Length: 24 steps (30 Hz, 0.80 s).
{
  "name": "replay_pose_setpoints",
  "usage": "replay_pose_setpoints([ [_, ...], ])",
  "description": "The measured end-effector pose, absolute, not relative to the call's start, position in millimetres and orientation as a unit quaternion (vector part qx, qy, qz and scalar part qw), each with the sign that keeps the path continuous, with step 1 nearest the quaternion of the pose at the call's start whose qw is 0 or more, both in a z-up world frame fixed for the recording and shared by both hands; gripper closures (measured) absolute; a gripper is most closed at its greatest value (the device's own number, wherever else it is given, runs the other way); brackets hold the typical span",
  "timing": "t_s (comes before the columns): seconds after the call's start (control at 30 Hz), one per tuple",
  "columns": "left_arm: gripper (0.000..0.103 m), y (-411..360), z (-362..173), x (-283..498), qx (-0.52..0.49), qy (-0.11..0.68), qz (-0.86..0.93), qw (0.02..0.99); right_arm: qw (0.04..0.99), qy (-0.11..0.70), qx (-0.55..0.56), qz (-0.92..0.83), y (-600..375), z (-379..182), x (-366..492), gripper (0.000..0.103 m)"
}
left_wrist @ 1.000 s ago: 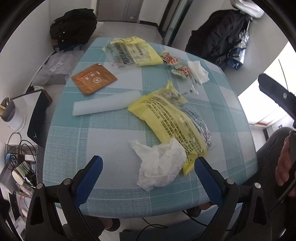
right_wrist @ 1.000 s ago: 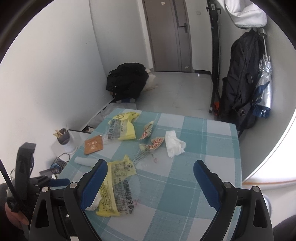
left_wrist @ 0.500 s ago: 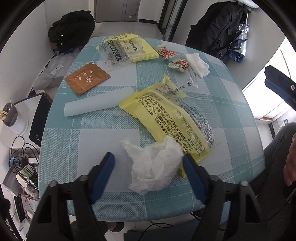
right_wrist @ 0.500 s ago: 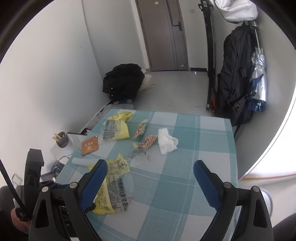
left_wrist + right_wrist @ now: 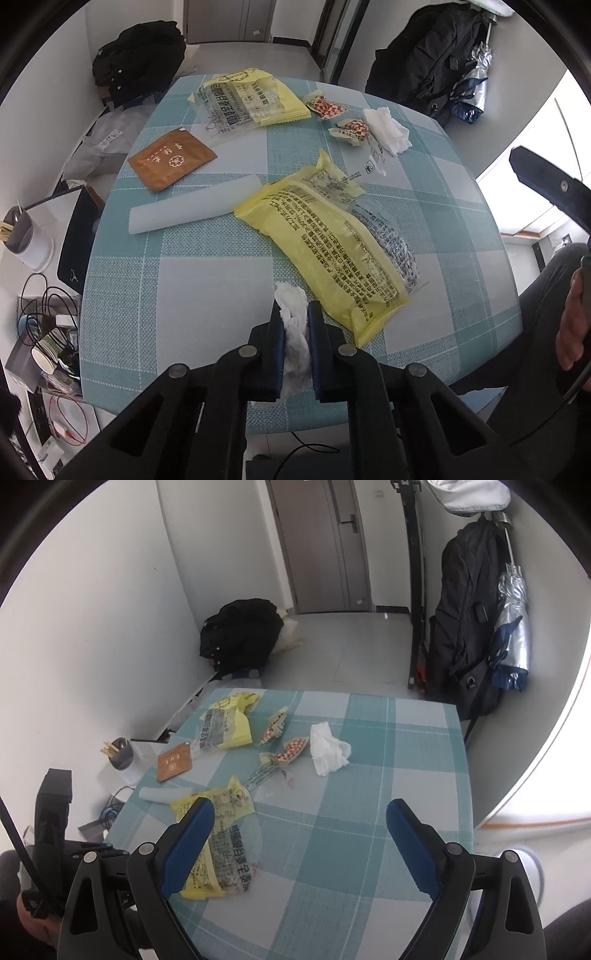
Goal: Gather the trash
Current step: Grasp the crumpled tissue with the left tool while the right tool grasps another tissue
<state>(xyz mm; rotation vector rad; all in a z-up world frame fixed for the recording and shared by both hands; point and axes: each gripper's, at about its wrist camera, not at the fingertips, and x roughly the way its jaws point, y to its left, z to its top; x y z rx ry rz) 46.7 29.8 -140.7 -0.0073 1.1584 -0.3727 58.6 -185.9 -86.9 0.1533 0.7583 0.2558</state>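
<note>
The left gripper (image 5: 295, 314) has just closed its jaws on a crumpled tissue (image 5: 291, 301) at the counter's (image 5: 184, 295) near edge; the right gripper's (image 5: 300, 818) jaws gape empty.

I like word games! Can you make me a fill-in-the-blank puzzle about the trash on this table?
1. The left gripper is pinching a crumpled white ____.
2. The right gripper has its jaws wide ____.
3. The flat packet beside the far yellow wrapper is ____ in colour.

Missing words: tissue; open; brown
</note>
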Motion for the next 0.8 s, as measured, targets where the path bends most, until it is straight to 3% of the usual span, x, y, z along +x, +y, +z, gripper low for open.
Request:
replay_pose_setpoints([
  [0.47, 0.096, 52.0, -89.0, 66.4, -0.085, 0.469, -0.153, 0.866, 0.889, 0.446, 0.052, 0.092, -203.8, -99.8, 92.5, 0.008],
  [0.8, 0.096, 48.5, -57.0, 95.2, -0.153, 0.421, -0.161, 0.879, 0.887, 0.443, -0.018, 0.132, -203.0, -89.8, 169.3, 0.008],
])
